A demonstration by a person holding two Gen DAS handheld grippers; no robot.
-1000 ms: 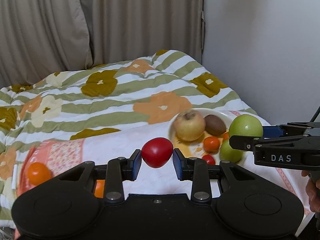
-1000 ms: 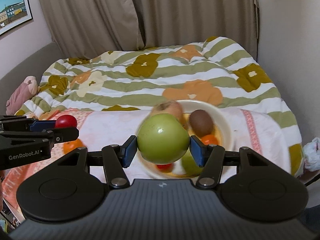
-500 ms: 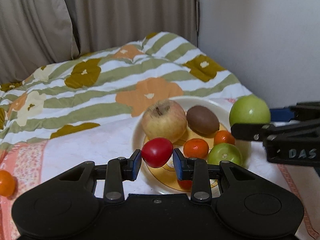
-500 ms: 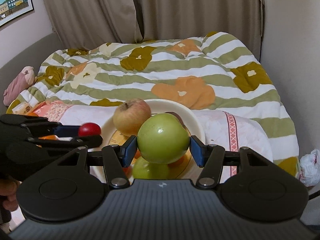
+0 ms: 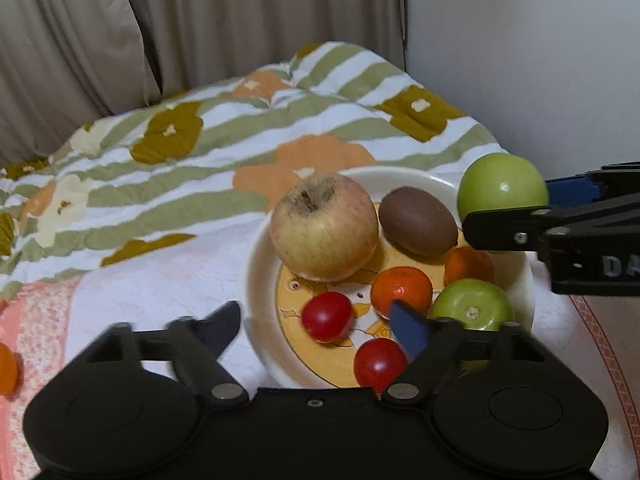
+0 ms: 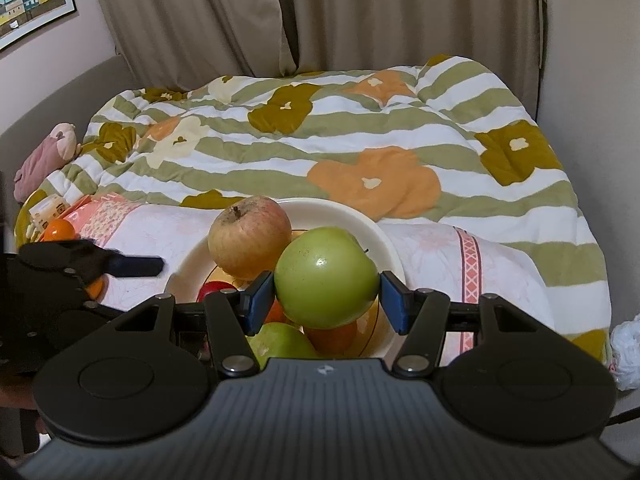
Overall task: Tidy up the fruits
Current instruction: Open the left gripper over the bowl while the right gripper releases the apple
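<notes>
Over the plate (image 5: 256, 264) near the bed's right edge, your left gripper (image 5: 320, 326) fingers are opening, red tomato (image 5: 328, 317) dropped; right gripper (image 6: 327, 294) fingers clamp the green apple (image 6: 326, 278). Lower and release it next.

Glossy green apple (image 6: 326, 277) — quilted cloth duvet (image 6: 360, 152)

My left gripper (image 5: 316, 326): matte black body, two round discs, silver pivot screws, blue pads | my right gripper (image 6: 328, 300): ribbed dark-grey shell with small white logo at lower centre, black linkage arms, silver screws, blue pads; from my left camera, white letters "DA" at right edge
</notes>
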